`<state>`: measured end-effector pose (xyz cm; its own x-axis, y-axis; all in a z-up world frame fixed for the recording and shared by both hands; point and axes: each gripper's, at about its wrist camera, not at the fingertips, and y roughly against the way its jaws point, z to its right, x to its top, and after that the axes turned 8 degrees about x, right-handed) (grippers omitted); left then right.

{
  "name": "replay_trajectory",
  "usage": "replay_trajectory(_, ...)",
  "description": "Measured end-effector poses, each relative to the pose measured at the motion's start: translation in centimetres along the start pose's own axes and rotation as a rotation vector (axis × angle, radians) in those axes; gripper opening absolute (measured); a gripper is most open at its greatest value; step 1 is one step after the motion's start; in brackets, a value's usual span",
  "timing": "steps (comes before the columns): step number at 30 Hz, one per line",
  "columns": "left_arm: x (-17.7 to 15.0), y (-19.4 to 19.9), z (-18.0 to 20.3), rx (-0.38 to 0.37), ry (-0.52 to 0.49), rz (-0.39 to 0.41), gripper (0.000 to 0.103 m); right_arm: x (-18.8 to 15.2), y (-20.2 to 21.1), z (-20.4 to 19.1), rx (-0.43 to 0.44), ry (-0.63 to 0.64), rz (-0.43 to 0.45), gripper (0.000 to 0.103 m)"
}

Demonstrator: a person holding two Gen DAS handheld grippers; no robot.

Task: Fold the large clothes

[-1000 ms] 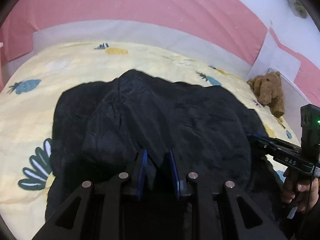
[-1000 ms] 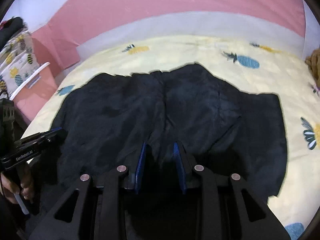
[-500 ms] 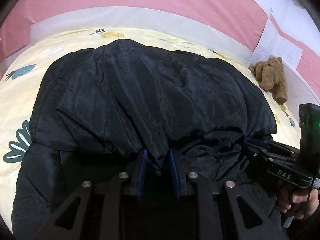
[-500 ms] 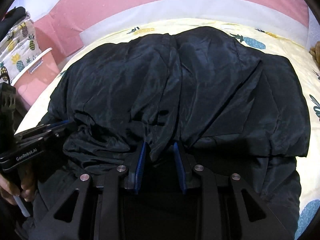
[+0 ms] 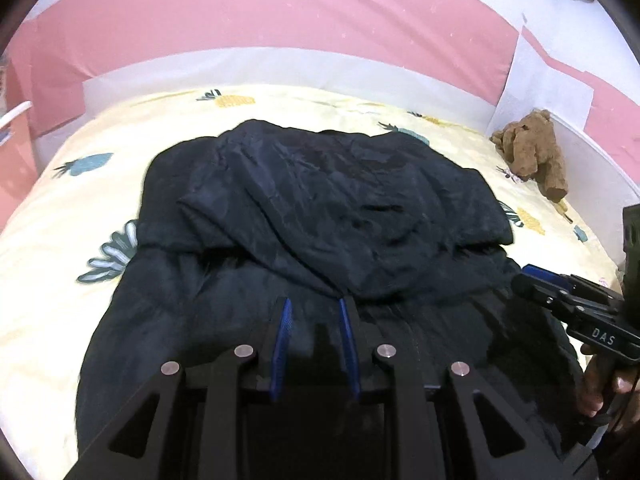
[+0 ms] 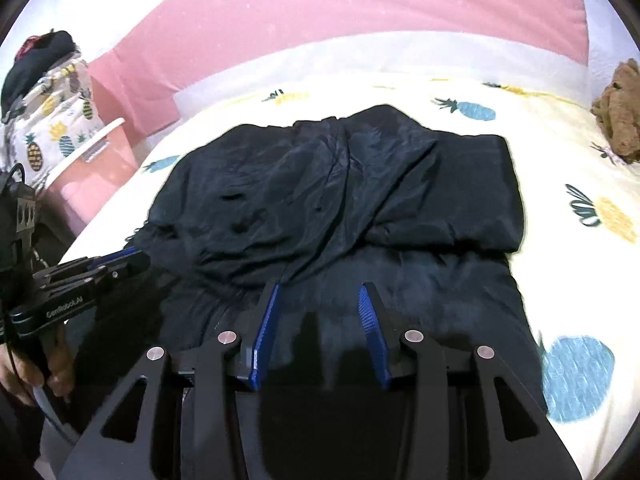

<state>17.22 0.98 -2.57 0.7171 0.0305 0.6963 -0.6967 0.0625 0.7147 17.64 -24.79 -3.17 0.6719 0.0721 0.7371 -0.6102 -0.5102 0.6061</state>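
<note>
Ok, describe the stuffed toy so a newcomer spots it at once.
Start at the bed with the pale yellow pineapple-print sheet, where the black jacket lies. Look past the jacket to the far corner by the white wall. The brown plush bear slumps there, the only furry brown thing on the bed.

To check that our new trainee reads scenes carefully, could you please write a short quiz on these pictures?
1. True or false: the black padded jacket lies doubled over on itself on the pale yellow printed bedsheet.
2. Where is the brown plush teddy bear?
A. On top of the jacket
B. On the bedsheet, apart from the jacket
C. Tucked under the jacket
3. Which fruit is printed on the bedsheet?

Key: 1 true; 2 B; 3 pineapples.
</note>
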Motion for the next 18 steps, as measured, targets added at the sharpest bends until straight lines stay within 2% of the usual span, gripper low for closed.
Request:
replay_trajectory(2, -1.0, 1.5, 0.0, 0.002, 0.005, 0.006, 0.024, -1.2, 1.7, -0.4, 0.003, 0.002, 0.010, 0.048)
replay_trajectory(10, -5.6, 6.5, 0.3, 0.040, -0.009, 0.018, 0.024, -6.0, 5.9, -0.9, -0.020, -0.016, 0.006, 0.048)
replay_trajectory(16, -7.6, 8.0, -0.5, 0.066, -0.014, 0.014, 0.025, -8.6, 7.3, 0.1, -0.039, -0.051, -0.008, 0.049)
replay_trajectory(18, -8.1, 8.3, -0.9, 0.077, -0.009, 0.008, 0.026, -9.2, 7.5, 0.6, -0.047, -0.063, -0.011, 0.055)
